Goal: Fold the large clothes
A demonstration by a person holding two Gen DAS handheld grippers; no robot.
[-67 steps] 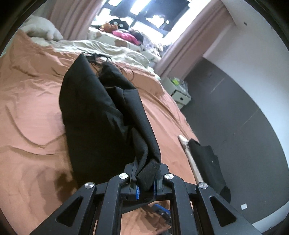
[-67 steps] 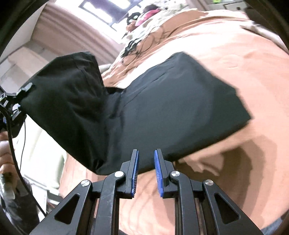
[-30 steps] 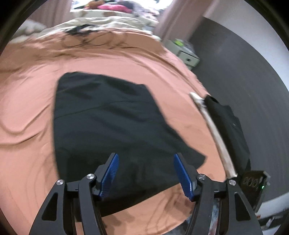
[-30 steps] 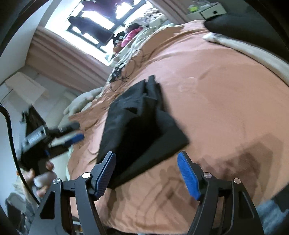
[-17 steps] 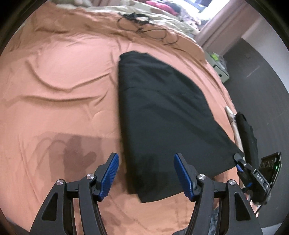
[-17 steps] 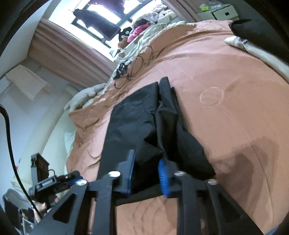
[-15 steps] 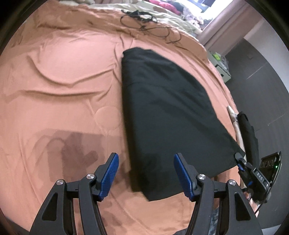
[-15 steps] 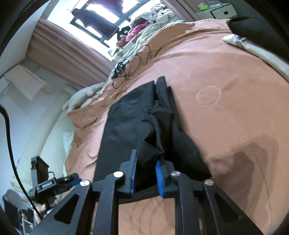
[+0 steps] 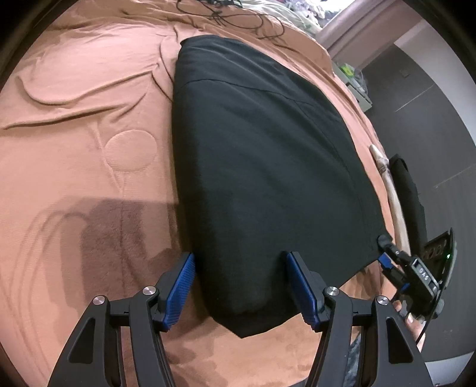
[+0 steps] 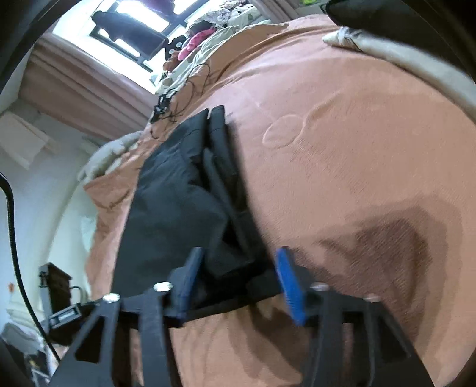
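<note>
An orange bedspread (image 9: 74, 143) covers the bed, and a black garment (image 9: 261, 166) lies folded flat on it, its long axis running away from both tools. The left gripper (image 9: 241, 285) hangs released, straddling the near edge. The right gripper (image 10: 238, 282) is opening around the near corner, equally close.

A bed (image 9: 89, 148) with a rumpled orange cover carries the folded black garment (image 9: 261, 166) and black cables (image 9: 238, 18).
</note>
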